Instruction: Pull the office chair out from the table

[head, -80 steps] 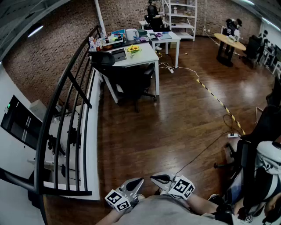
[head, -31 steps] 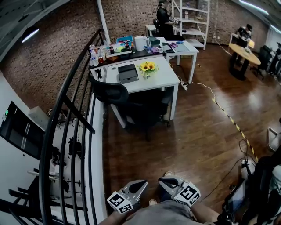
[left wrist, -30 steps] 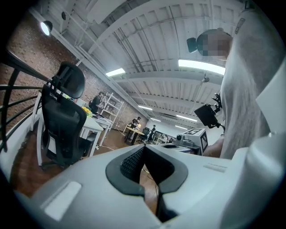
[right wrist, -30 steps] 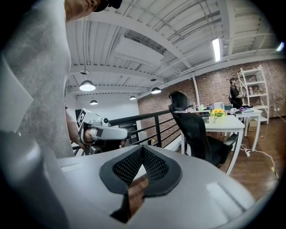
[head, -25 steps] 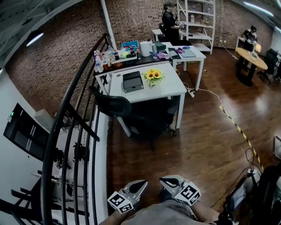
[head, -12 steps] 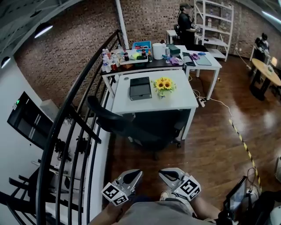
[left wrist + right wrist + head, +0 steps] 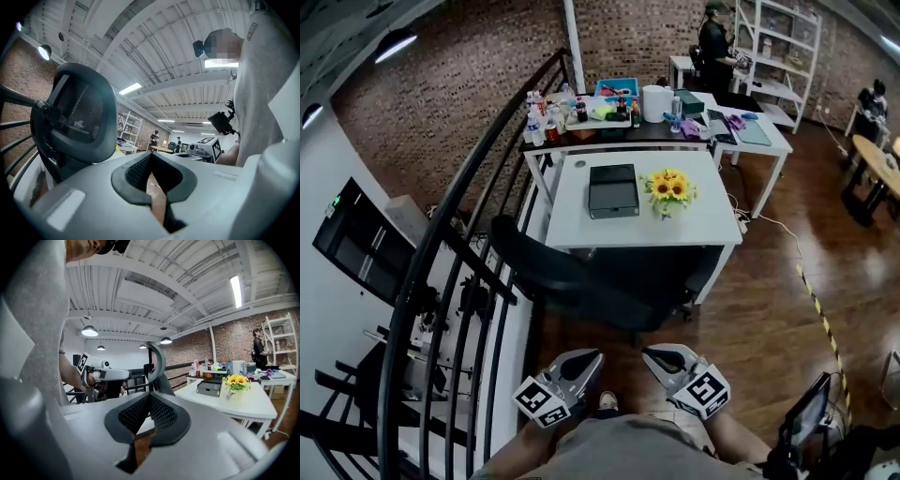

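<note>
Walk-up nearly done: chair (image 7: 546, 270), much nearer than a second ago, sits tucked under tabletop (image 7: 712, 223) at 12 o'clock of left gripper (image 7: 584, 360) and right gripper (image 7: 662, 356), jaws shut, empty; grasp pending.

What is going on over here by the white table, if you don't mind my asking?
A person holds a two-jaw gripper in each hand and stands facing a black office chair whose seat sits partly under the white table. The left gripper and right gripper are held low in front of the person, jaws shut on nothing, neither touching the chair. The chair has not yet been pulled out. A dark box and sunflowers sit on the table.
</note>
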